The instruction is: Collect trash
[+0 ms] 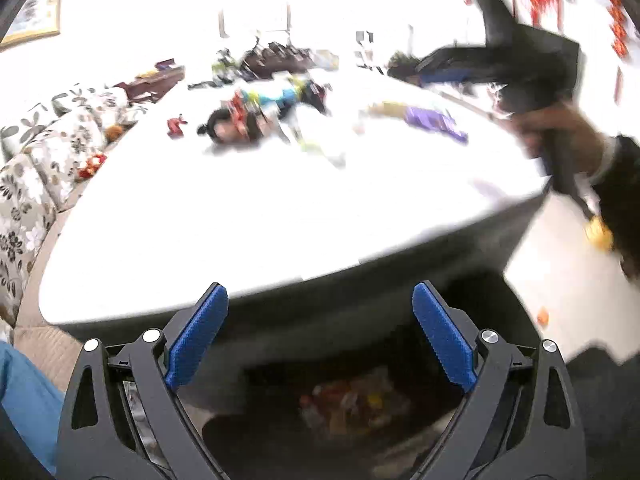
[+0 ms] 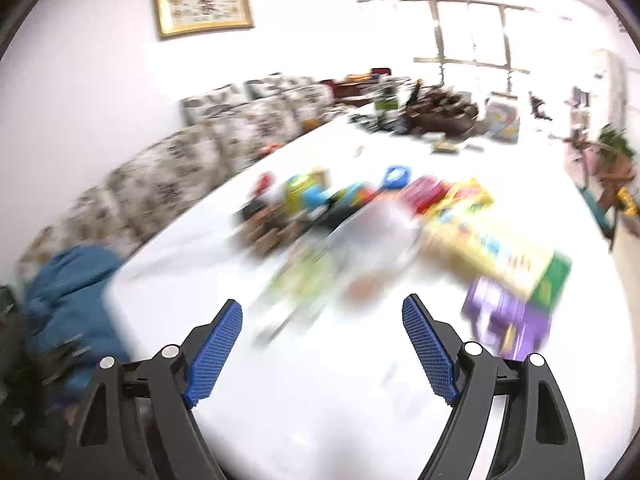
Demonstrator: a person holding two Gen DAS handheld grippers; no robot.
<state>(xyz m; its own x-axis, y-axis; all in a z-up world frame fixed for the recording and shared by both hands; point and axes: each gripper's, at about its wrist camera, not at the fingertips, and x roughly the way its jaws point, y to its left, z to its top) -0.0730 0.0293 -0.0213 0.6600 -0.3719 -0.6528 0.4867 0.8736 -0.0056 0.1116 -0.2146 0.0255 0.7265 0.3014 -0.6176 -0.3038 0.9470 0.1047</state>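
Left wrist view: left gripper (image 1: 320,334) spread wide, nothing between the blue pads, hanging over a dark bin (image 1: 360,408) below the white table (image 1: 240,216) edge; crumpled wrappers look to be inside it, too dim to name. Right gripper (image 1: 440,65) seen across the table, blurred, held by a hand (image 1: 560,130); its opening isn't readable here. Right wrist view: right gripper (image 2: 322,350) wide open and empty over the table, with the trash pile ahead, purple packet (image 2: 508,316) just beside the right finger, yellow-green box (image 2: 496,248) behind it. Judgement: slow down, centre on one packet, close squarely. Heavy motion blur; most litter unidentifiable.
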